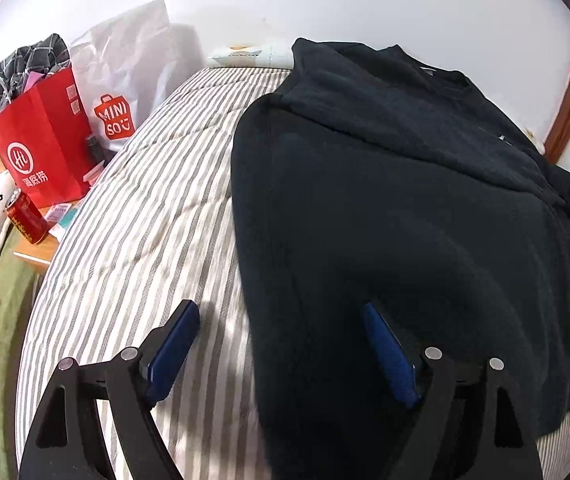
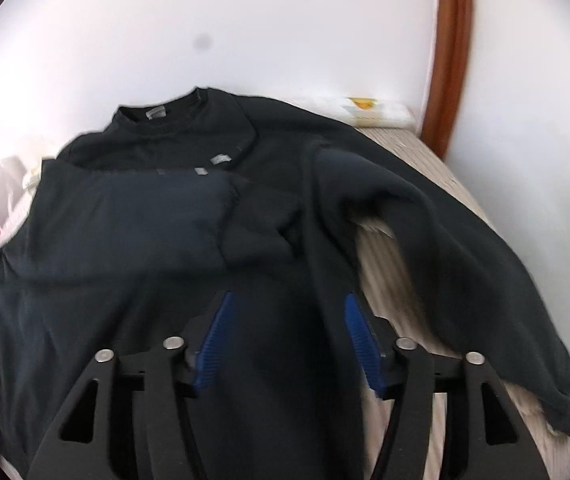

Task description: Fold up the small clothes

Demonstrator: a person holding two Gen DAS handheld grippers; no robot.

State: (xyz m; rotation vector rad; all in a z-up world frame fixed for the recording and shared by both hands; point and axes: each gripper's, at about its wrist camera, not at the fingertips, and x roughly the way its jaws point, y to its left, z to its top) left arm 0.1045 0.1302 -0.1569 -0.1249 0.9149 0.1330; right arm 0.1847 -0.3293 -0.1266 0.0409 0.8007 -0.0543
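Lying collar-to-the-wall on the striped mattress (image 1: 133,248), the black sweatshirt (image 1: 405,200) is spread flat so its seams can serve as fold lines. One sleeve is already laid across the chest (image 2: 133,216), which suggests the fold is partway along; the other sleeve (image 2: 465,240) trails off toward the mattress edge, not yet brought in.

Left gripper (image 1: 281,356): jaws spread wide, empty, straddling the garment's side edge low down; probably placed to pinch that edge for the next fold.

Right gripper (image 2: 285,344): jaws parted, nothing pinched, hanging over the body panel just beside the loose sleeve's seam. View blurred, so contact with the cloth is unclear.

Clutter stays clear of the work: red bag (image 1: 41,160) and can (image 1: 25,216) sit on a side table, off the mattress
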